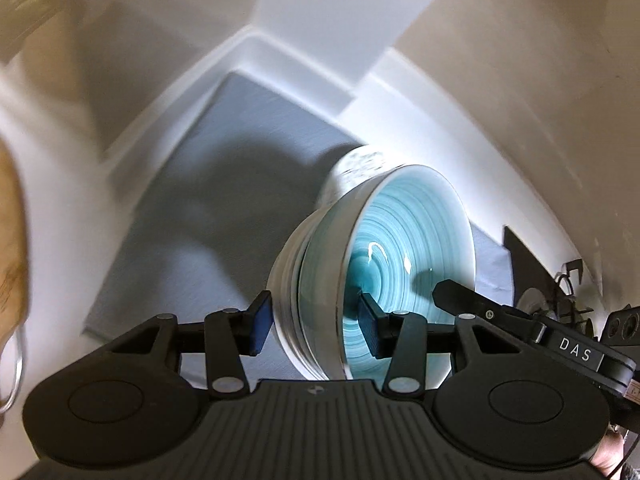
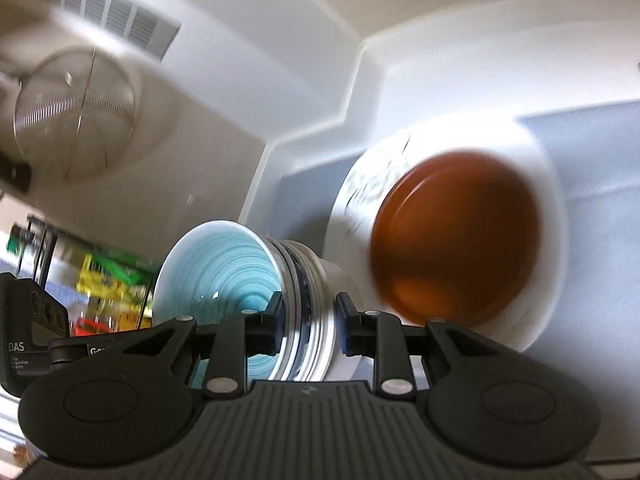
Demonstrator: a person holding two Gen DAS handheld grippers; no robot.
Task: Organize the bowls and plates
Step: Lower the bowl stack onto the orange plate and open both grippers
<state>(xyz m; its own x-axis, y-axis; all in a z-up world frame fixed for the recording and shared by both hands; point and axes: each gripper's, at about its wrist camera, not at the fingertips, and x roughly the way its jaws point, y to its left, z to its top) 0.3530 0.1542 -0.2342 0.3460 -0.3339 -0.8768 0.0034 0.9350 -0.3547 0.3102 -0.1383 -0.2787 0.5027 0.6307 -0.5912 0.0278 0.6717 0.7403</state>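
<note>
**Both claws carry a stack of nested bowls over the white drawer**

A stack of nested bowls [image 1: 360,280] hangs tipped on its side, gripped from two sides at once. The innermost is a turquoise bowl [image 2: 224,276] with spiral rings in its glaze; several pale bowls with darker bands sit around it.

The left claw [image 1: 316,326] is clenched across the stack's rim: one blue pad [image 1: 260,320] presses the outer wall of the stack and the other sits inside the turquoise bowl. The right claw [image 2: 308,324] is clenched on the rim from the opposite side, one finger inside the turquoise bowl and the other against the outermost pale wall. In the left wrist view, the right claw's black finger and its body marked DAS enter from the right of the stack.

Below the stack lies a white drawer [image 1: 280,56] lined with a grey-blue mat [image 1: 208,184]. Beyond the stack, on the mat, stands a white plate with a dark pattern [image 2: 372,184], and on it rests a brown bowl [image 2: 456,240], blurred. The stack is held clear of the mat and close beside that plate; I cannot tell if they touch.

Left of the stack in the right wrist view, outside the drawer, a wire mesh strainer [image 2: 76,116] shows, blurred.
</note>
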